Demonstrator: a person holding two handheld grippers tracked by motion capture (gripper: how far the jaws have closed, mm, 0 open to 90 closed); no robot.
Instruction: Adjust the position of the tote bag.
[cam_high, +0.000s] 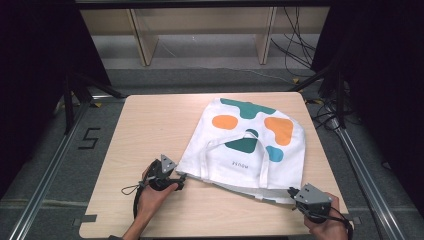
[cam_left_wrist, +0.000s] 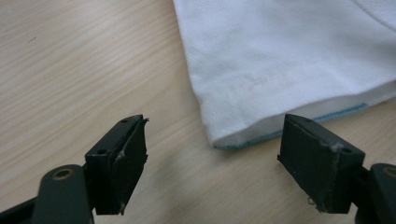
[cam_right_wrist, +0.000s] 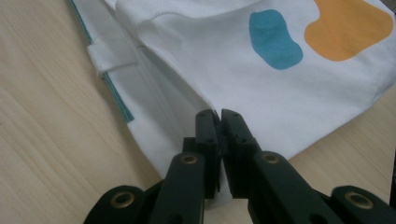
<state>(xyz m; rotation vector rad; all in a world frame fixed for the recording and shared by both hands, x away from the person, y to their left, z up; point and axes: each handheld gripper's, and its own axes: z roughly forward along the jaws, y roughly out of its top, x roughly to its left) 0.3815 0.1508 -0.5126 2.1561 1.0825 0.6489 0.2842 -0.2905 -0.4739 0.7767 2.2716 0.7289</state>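
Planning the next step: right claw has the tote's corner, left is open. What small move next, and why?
Probably ease the left claw forward and close it on the near corner of the white cloth tote bag with orange and teal blotches: that corner lies between its open jaws, untouched, while the right claw is shut on its corner.

Even overhead light, dark surroundings, soft shadows, slightly soft focus, close gripper views blurred near edges

A pale wood-grain counter with rounded corners (cam_high: 150, 125) stands on a grey carpeted floor (cam_high: 50, 150). Behind it sits a light wooden shelf frame (cam_high: 145, 40) with black cables (cam_high: 295, 45) trailing beside it (some run down the right). Silver aluminium rails (cam_high: 40, 185) flank both sides; black curtains (cam_high: 30, 65) darken the edges.
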